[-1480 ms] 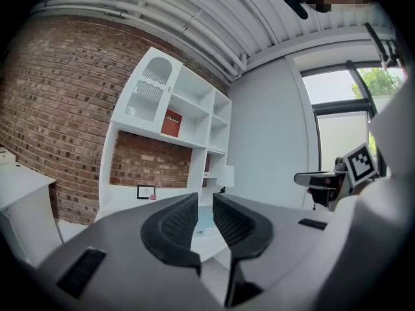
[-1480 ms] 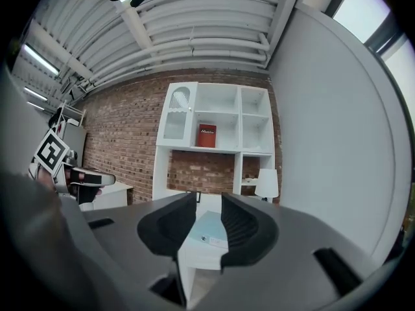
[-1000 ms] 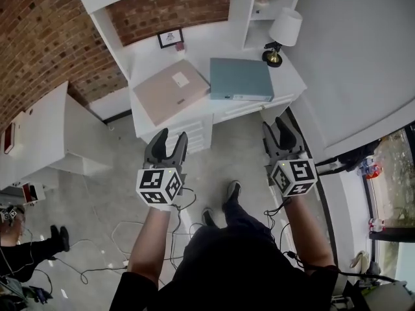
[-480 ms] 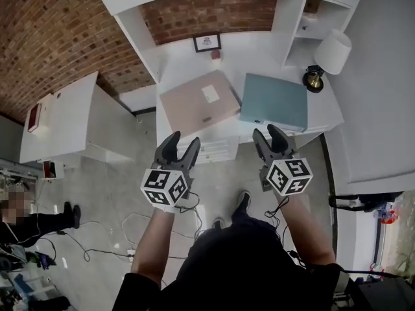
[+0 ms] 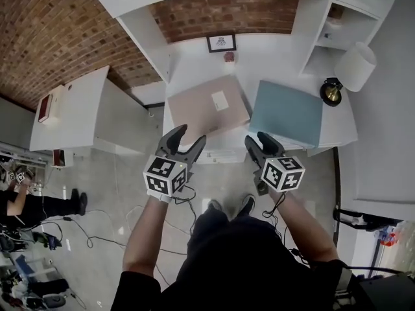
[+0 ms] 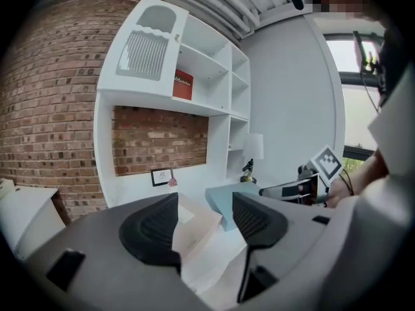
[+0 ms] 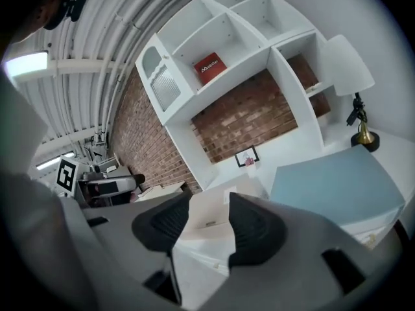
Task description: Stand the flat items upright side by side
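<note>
Two flat folders lie on the white desk (image 5: 194,63): a beige one (image 5: 207,106) with a white label, and a teal one (image 5: 287,112) to its right. Both lie flat, their near edges at the desk's front. My left gripper (image 5: 188,136) hovers just in front of the beige folder's near edge, its jaws opening with nothing between them. My right gripper (image 5: 258,139) hangs before the gap between the folders, open and empty. Between the left gripper's pads (image 6: 204,222) I see the beige folder (image 6: 194,232) and the teal one (image 6: 224,199) beyond. The right gripper view shows the beige (image 7: 214,206) and teal (image 7: 331,183) folders ahead.
A white-shaded lamp (image 5: 353,70) stands at the desk's right end and a small framed picture (image 5: 221,42) against the brick back wall. Shelves rise above, one holding a red book (image 6: 183,85). A lower white desk (image 5: 71,112) stands left. Cables (image 5: 97,229) and a person (image 5: 39,206) are on the floor.
Both grippers have come closer to the desk's front edge and nearer each other. The left jaws have spread wider. The folders have not moved.
</note>
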`<action>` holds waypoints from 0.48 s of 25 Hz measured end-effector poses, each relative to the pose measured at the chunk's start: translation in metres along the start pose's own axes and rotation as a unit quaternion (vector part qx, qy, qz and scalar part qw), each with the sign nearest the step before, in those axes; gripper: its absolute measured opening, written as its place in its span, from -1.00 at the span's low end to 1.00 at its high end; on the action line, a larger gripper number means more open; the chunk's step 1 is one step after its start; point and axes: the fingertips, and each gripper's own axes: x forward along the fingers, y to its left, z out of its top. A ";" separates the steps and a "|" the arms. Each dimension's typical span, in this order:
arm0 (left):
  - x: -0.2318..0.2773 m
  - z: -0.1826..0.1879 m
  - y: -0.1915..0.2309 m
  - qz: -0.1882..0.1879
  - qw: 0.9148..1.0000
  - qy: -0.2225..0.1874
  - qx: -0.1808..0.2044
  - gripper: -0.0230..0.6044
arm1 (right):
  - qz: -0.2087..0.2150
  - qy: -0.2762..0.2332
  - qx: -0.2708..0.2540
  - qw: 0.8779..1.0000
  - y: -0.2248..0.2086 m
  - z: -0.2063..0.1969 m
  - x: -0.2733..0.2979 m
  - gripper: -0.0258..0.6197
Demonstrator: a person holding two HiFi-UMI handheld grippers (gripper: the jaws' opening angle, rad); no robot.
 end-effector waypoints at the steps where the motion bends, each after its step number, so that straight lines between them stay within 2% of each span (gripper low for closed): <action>1: 0.004 0.000 0.005 -0.002 1.000 0.005 0.004 -0.15 | 0.003 0.008 0.008 1.000 0.000 -0.003 0.004 -0.33; 3: 0.011 -0.001 0.017 -0.008 1.000 0.014 0.009 -0.14 | 0.006 0.020 0.021 1.000 0.001 -0.009 0.013 -0.33; 6: 0.021 -0.003 0.047 -0.010 1.000 0.021 0.006 -0.13 | 0.002 0.029 0.013 0.999 0.002 -0.010 0.027 -0.33; 12: 0.041 -0.036 0.131 0.022 0.995 0.023 -0.090 -0.12 | -0.049 0.029 0.004 0.998 -0.018 0.000 0.072 -0.28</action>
